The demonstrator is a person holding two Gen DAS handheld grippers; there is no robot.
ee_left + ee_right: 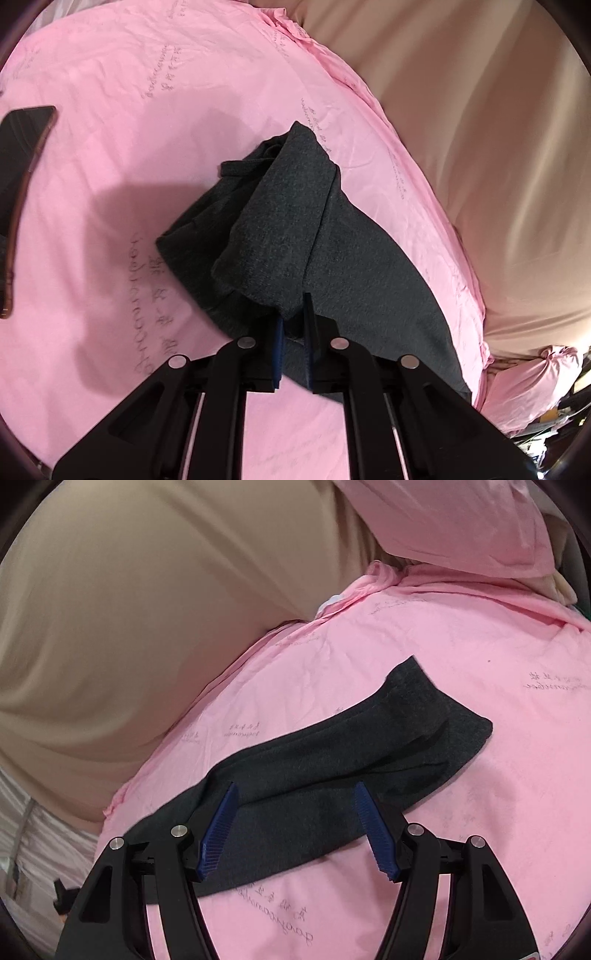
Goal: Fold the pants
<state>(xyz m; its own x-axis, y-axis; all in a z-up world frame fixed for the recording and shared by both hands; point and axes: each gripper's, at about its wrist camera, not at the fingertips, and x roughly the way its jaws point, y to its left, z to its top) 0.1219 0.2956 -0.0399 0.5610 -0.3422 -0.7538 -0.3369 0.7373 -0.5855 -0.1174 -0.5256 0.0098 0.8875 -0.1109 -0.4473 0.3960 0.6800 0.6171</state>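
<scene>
The left gripper (pixel 293 314) is clenched on a fold of the dark grey pants (pixel 295 236), its two blue-padded fingers (pixel 277 350) nearly together with cloth pinched between them, and the fabric rises from the grip in a bunched hump toward 12 o'clock. From there the pants spread down toward 4 o'clock as a flatter panel, and a loose strip of the same cloth sticks out at about 11 o'clock from the hump. They lie on a pink sheet (pixel 129 184) printed with faint lines of grey script, which covers a bed. At 9 o'clock in the left wrist view a dark phone (pixel 22 147) in a brownish case lies on the sheet, well apart from the pants. Beyond the sheet's wrinkled edge, from 12 to 3 o'clock, there is a beige cloth surface (pixel 480 147). The right gripper (pixel 293 797) is released, its ribbed blue fingers (pixel 218 830) spread wide and hanging just above the pants (pixel 332 760), which here stretch as a long folded band from 8 o'clock toward 2 o'clock across the pink sheet (pixel 461 635); whether the fingers touch the cloth cannot be told. The beige cloth (pixel 129 609) fills the view from 9 to 12 o'clock.
</scene>
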